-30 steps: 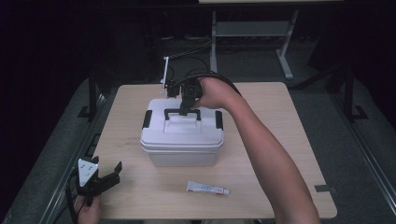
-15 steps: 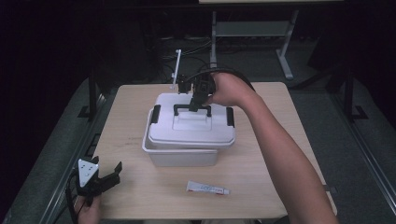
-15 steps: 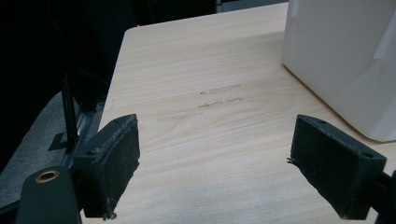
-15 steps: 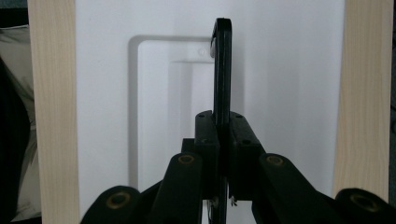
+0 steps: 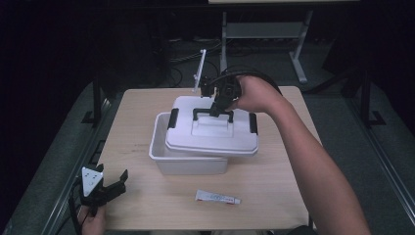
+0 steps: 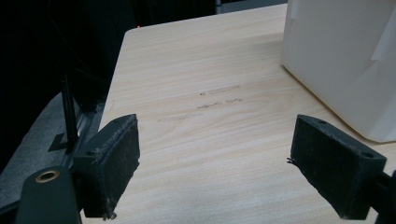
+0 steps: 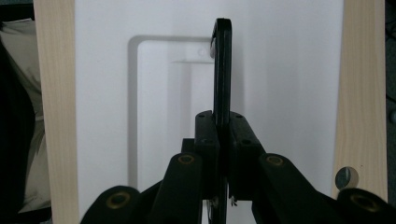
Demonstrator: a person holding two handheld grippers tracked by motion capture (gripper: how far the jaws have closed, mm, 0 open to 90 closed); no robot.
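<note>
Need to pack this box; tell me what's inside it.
The white box shows a bare white strip of interior at its left. The lifted lid, held by the right gripper, covers the rest.

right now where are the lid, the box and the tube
lid [image 5: 210,134], high view, flat top below its handle
box [image 5: 188,165], high view, front wall
tube [image 5: 218,197], high view, middle of its body

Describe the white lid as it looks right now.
The lid is white, plastic-looking and rectangular, with a recessed centre panel, a black carry handle and black latches at both ends. The right hand-held gripper is shut on the handle. The lid hangs slightly tilted, offset to the right over the open white box.
</note>
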